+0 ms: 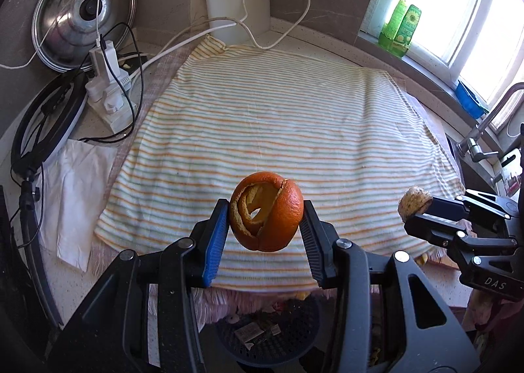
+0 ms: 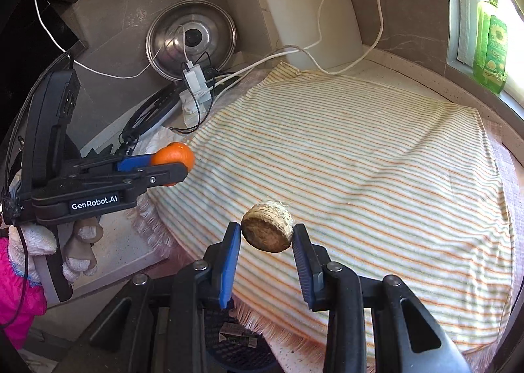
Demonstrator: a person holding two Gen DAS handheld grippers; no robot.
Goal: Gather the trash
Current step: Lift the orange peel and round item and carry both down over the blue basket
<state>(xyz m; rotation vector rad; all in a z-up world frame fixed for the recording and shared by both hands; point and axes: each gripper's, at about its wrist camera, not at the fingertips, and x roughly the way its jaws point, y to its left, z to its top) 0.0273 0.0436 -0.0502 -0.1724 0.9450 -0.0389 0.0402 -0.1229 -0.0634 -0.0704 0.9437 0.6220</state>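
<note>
My right gripper [image 2: 267,237] pinches a brown husk [image 2: 268,231] at lower centre over the striped cloth [image 2: 376,176]; my left gripper [image 2: 178,163], at mid-left, clamps orange peel [image 2: 172,154].

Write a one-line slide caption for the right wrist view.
Right gripper holds a brown husk piece over the striped cloth; left gripper grips orange peel.

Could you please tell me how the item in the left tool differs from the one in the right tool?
The orange peel is bright orange, hollow and split open; the brown husk piece is dull tan, fibrous and solid-looking. The peel looks larger. Both are gripped clear of the striped cloth.
</note>
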